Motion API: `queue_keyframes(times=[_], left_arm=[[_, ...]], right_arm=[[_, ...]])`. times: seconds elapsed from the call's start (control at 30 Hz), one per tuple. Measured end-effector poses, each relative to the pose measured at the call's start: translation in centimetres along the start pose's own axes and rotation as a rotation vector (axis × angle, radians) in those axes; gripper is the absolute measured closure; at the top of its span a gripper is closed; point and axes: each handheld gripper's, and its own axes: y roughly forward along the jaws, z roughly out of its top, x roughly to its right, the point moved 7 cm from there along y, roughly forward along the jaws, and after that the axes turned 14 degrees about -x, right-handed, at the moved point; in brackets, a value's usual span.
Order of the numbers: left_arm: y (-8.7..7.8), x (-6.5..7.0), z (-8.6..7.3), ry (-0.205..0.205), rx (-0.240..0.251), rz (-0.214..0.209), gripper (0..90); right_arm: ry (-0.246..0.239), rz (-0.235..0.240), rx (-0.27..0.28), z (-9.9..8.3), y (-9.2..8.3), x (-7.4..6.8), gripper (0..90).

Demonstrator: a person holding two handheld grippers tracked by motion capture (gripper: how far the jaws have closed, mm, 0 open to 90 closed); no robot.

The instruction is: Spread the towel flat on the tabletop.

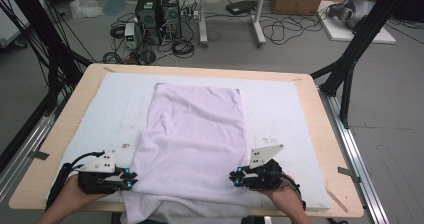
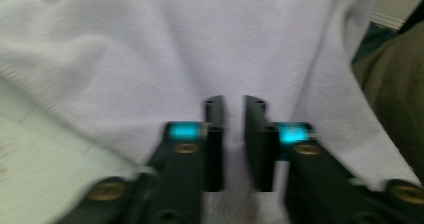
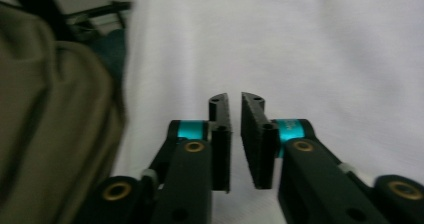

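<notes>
A pale lilac terry towel [image 1: 192,144] lay lengthwise down the middle of the white padded mat [image 1: 280,109] that covered the wooden desk [image 1: 325,134], its near end spilling over the front edge toward the person. The work looked to be at the pick-up stage of a fold: the left tool [image 1: 131,178] sat at the towel's near left border and the right tool [image 1: 234,178] at its near right border, both pointing inward. In each gripper view the jaws stood a narrow slot apart, with the towel lying beyond and below them; no fabric was pinched in either gap as far as I could see, though the pictures were blurred.

The next move, I judged, called for each tool to take a near corner and carry it toward the far end. The draped overhang was the awkward part, since the corners hung below the desk edge. Computer towers [image 1: 159,11], cables and cardboard boxes sat on the floor beyond, well clear.
</notes>
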Motion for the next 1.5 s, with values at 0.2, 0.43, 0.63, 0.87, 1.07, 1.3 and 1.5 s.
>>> queue_keyframes(times=[0.2,0.43,0.63,0.87,1.07,1.3,1.5], left_arm=[[2.1,-1.8,0.9,-0.04,-0.036,0.026,56.1],[3.1,-1.4,0.9,-0.023,-0.044,0.023,86.6],[1.2,-1.3,0.2,-0.04,-0.016,0.036,77.8],[2.5,-1.9,-0.2,-0.063,-0.052,0.079,61.2],[2.1,-1.0,-0.4,-0.029,-0.048,0.032,86.1],[0.3,-2.2,-0.3,-0.082,-0.01,0.068,60.1],[1.8,-5.3,2.1,-0.158,-0.009,0.153,57.1]], right_arm=[[0.092,-0.068,-0.065,-1.1,1.3,3.3,64.7],[0.067,-0.102,-0.122,-1.5,2.4,3.3,84.2],[0.067,-0.129,-0.097,-2.2,-0.1,2.3,83.4],[0.076,-0.077,-0.074,-2.8,0.2,0.8,65.8],[0.054,-0.089,-0.129,-3.3,1.4,0.6,87.9],[0.067,-0.087,-0.093,-3.4,-0.9,1.1,79.8],[0.167,-0.142,-0.052,-1.8,-0.2,5.2,64.4]])
